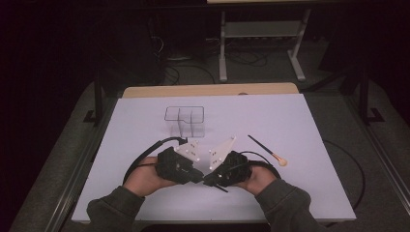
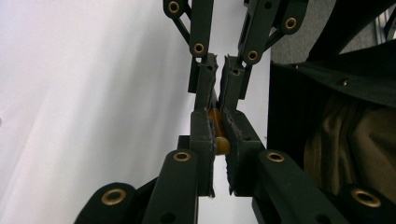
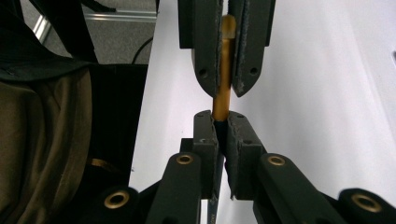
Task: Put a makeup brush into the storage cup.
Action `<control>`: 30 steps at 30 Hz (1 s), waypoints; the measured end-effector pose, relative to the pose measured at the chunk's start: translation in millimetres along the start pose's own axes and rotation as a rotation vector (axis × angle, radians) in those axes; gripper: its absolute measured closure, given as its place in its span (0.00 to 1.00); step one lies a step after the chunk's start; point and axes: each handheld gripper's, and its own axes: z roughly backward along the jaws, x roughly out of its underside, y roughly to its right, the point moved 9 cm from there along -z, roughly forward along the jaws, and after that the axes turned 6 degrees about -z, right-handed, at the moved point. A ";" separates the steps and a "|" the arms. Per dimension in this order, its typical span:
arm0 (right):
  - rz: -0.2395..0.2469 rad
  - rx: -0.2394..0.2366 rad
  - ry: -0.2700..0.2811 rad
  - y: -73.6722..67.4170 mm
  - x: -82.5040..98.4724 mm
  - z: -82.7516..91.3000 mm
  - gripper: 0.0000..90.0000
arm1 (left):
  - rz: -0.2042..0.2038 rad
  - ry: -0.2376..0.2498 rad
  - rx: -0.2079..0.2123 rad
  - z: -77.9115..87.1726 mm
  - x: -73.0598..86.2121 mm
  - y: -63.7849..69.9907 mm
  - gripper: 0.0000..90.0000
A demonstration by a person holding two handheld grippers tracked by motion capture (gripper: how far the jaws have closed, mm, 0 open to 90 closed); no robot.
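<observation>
Amber stick point(image 3: 223, 77), slim & glossy w/ a rounded tip, is clamped by both tongs at once, tip to tip, just above the white table point(image 1: 300, 145). In the right gripper view, the right gripper point(image 3: 221, 126) has its jaws narrow, pinching the dark lower part of the stick, while the amber part runs straight ahead into the opposite pair of jaws, which squeeze it near its rounded end. In the left gripper view, the left gripper point(image 2: 219, 135) is likewise closed tight on the amber stick's knob end, w/ the other gripper's jaws meeting it head-on just beyond.

From the high view, the left gripper point(image 1: 196, 175) & right gripper point(image 1: 209, 180) point at each other near the table's front edge, noses almost touching; a thin dark piece pokes out below the meeting point. Left hand point(image 1: 145, 176) & right hand point(image 1: 258, 178) grip the bodies from behind, sleeves olive-coloured.

Beyond the left gripper, farther from the person, stands a clear organiser box point(image 1: 184, 121) w/ dark rim & dividers. Off to the right gripper's outer side, well apart, lies a makeup brush point(image 1: 268, 151), dark handle, peach bristle head. Cables loop from each gripper across the table
</observation>
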 end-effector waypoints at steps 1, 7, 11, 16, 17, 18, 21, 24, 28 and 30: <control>0.001 -0.006 0.006 0.5 -0.4 0.3 0.92 | 0.000 0.000 0.000 0.0 0.0 0.0 0.86; -0.028 -0.015 0.021 6.0 2.9 2.0 0.92 | 0.045 0.039 -0.030 6.8 4.5 -5.1 0.74; -0.070 -0.026 0.045 12.6 5.6 5.2 0.92 | 0.066 0.063 -0.055 13.1 11.8 -9.1 0.70; -0.116 -0.029 0.084 20.8 5.0 12.2 0.92 | 0.113 0.095 -0.083 21.5 24.0 -13.4 0.66; -0.121 -0.032 0.093 22.6 4.6 13.0 0.92 | 0.114 0.098 -0.085 22.3 25.8 -13.8 0.66; -0.127 -0.026 0.097 24.4 4.4 13.9 0.92 | 0.121 0.107 -0.090 23.0 27.8 -14.2 0.65; -0.150 -0.025 0.111 29.2 2.8 15.7 0.92 | 0.140 0.122 -0.098 24.2 34.2 -14.8 0.64; -0.154 -0.025 0.117 33.7 0.4 16.9 0.92 | 0.154 0.131 -0.109 24.1 40.8 -15.4 0.63; -0.177 -0.013 0.126 39.6 -5.5 18.1 0.91 | 0.168 0.131 -0.129 23.9 49.5 -16.6 0.60; -0.181 -0.009 0.132 43.2 -9.2 19.1 0.91 | 0.171 0.143 -0.139 24.9 52.7 -16.7 0.59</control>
